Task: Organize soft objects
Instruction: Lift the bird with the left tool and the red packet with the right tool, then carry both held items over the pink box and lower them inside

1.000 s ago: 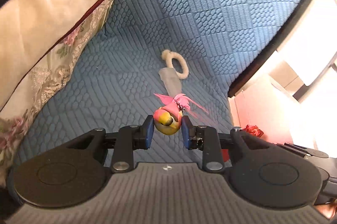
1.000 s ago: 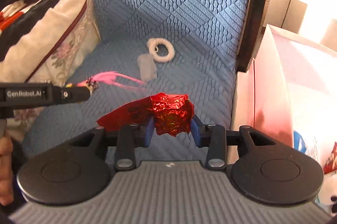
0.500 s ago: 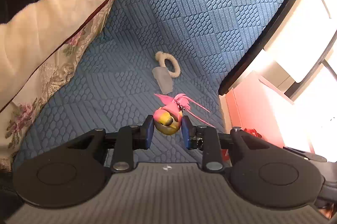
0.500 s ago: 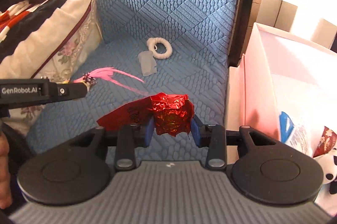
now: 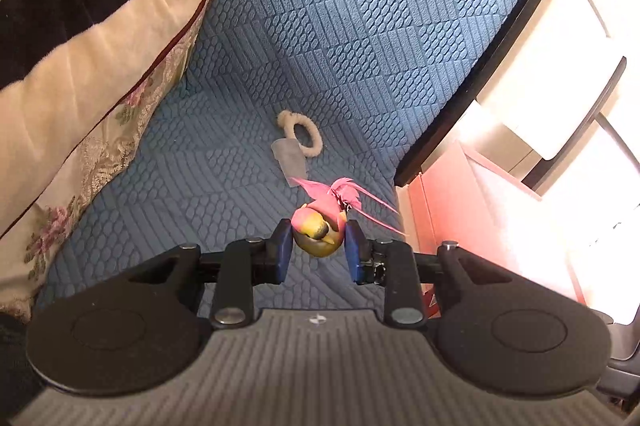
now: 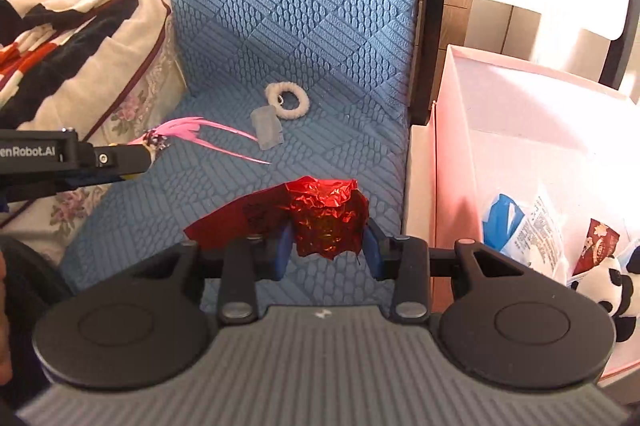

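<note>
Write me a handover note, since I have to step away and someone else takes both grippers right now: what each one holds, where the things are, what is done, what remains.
Left tongs: shut on the pink bird toy, held above the blue seat.
Right tongs: shut on the crumpled red foil bag, also off the seat.
On the seat: white fuzzy hair tie and, right beside it, a small clear pouch.
Pink box, right of the seat, already holds packets and a panda plush.
Left to do: probably drop both held items into the box, then collect the hair tie and pouch.
</note>
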Available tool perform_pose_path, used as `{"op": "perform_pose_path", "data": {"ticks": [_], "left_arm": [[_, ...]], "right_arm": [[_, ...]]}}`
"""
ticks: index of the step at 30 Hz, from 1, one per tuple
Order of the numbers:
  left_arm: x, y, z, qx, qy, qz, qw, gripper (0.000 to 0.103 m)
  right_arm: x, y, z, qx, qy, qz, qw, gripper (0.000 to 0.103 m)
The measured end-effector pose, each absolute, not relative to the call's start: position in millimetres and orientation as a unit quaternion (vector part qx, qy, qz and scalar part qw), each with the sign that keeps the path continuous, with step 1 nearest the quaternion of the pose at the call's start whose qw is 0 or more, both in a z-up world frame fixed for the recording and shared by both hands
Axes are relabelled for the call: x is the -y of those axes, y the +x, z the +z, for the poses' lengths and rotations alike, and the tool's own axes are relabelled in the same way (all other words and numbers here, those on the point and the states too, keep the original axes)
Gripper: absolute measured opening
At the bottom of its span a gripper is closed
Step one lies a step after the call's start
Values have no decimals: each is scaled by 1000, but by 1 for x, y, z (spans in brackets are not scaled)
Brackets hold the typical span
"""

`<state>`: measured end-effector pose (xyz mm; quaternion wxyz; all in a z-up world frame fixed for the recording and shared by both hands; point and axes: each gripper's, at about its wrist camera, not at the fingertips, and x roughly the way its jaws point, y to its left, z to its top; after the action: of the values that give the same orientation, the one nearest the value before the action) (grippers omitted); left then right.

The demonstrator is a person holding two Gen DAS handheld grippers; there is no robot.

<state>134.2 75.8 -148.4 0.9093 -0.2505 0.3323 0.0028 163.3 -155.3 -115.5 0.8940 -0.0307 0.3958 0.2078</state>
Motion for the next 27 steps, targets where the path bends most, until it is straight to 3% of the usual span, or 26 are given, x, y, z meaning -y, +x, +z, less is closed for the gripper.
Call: {"op": "perform_pose_path", "data": {"ticks": [27], "left_arm": [[-13, 142, -60, -278, -256, -31, 925, 32]], "right_arm": [[235, 164, -27, -322, -18, 184, 929, 41]]}}
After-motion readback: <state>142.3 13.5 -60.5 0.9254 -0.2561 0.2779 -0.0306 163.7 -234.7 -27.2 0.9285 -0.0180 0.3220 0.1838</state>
